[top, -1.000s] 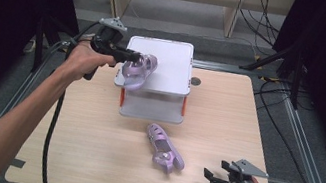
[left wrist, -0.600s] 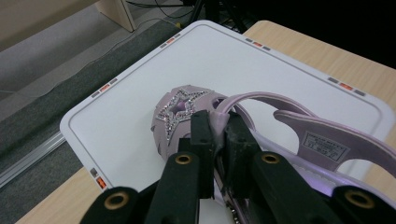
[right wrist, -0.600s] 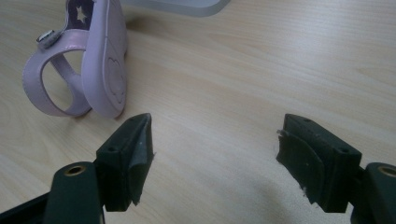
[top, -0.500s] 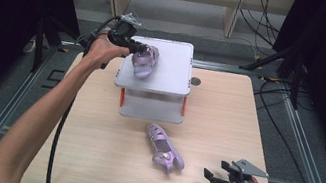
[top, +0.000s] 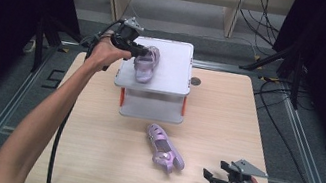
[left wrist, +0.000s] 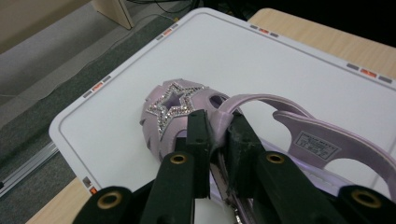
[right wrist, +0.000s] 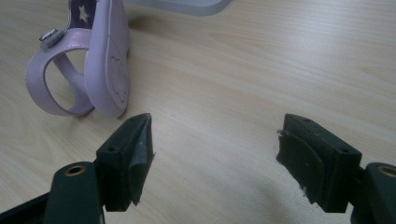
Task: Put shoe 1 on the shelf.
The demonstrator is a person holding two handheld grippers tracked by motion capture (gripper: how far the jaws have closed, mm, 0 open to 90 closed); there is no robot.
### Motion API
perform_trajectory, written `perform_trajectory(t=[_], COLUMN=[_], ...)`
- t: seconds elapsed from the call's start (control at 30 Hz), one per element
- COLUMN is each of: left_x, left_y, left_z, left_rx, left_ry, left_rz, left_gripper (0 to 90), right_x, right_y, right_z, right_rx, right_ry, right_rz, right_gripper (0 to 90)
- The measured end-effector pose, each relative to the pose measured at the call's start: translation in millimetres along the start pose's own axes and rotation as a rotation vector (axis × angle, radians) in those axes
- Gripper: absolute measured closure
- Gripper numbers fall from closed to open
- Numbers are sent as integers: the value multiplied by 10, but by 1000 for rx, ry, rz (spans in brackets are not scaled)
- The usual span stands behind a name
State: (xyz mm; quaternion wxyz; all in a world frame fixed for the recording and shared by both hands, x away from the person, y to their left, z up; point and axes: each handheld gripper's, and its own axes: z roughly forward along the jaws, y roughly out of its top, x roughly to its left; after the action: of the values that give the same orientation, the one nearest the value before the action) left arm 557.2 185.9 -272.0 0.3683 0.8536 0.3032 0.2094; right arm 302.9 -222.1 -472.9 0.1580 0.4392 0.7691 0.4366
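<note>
One sandal (top: pixel 145 64) is set on the box lid (top: pixel 170 67) at the bench's (top: pixel 227 118) 12 o'clock, its rim pinched by the left gripper (left wrist: pixel 217 135) (fingers just easing apart). The right gripper (right wrist: pixel 215 154), fingers spread, is held at 5 o'clock near the second sandal (top: pixel 164 148).

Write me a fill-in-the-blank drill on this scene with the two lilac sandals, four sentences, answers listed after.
1. The left gripper is shut on the lilac plastic sandal with the glittery ____ on its toe.
2. That sandal rests on the white lid of the storage ____.
3. The second lilac sandal lies on the light wooden ____, in front of the white-lidded thing.
4. The right gripper has its jaws ____, with nothing between them.

Missing words: star; box; table; open
</note>
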Motion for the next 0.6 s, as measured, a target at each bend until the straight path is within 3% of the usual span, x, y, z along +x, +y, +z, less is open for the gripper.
perform_trajectory(t=[0.07,0.2,0.5,0.6], left_x=[-30,-56,-58,-57], left_y=[-3,-6,-55,-64], left_z=[-3,-11,-24,-37], left_rx=[20,41,44,38], left_ry=[6,12,18,11], left_rz=[41,55,37,40], left_gripper=[802,766,686,744], right_x=[1,-3,-4,-8], right_y=[0,0,-1,-1], right_z=[-2,-2,1,5], right_rx=[-2,-3,-1,-1], right_ry=[1,2,3,1], right_rz=[1,4,5,3], right_gripper=[264,264,264,264])
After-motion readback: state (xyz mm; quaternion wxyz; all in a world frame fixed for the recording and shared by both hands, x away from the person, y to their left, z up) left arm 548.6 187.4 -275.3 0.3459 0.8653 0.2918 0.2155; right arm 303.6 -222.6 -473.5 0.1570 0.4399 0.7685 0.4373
